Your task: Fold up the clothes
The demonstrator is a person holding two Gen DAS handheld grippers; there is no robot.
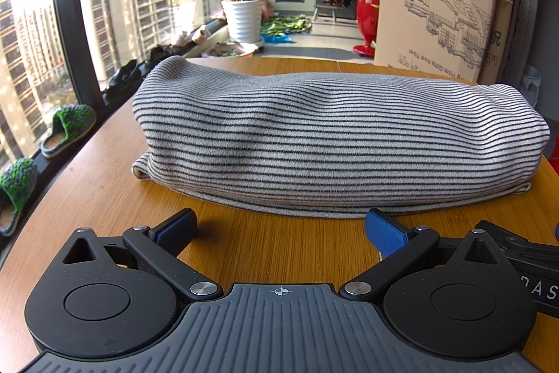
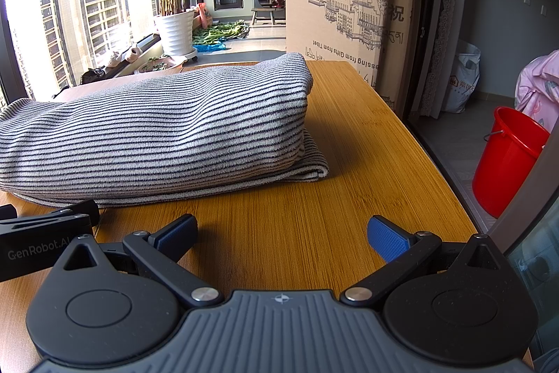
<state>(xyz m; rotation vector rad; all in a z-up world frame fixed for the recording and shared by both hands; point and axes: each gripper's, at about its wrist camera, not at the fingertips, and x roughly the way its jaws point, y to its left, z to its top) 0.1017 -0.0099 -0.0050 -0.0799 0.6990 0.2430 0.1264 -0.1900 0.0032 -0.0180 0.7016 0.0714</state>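
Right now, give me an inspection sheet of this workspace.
Surface: wooden table, bare around the garment.
Job's things: striped garment folded into a thick bundle, lying flat.
Clutter: nothing seen on the table.
Grippers: left gripper open, empty, facing the bundle; right gripper open, empty, over bare wood.
Cables: nothing seen.
Surroundings: cardboard box, potted palm, red bucket, slippers by the window.

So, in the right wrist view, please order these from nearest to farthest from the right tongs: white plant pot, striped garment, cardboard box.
1. Striped garment, just ahead, to the left on the table.
2. Cardboard box, behind the table's far edge.
3. White plant pot, farther back, left, by the window.
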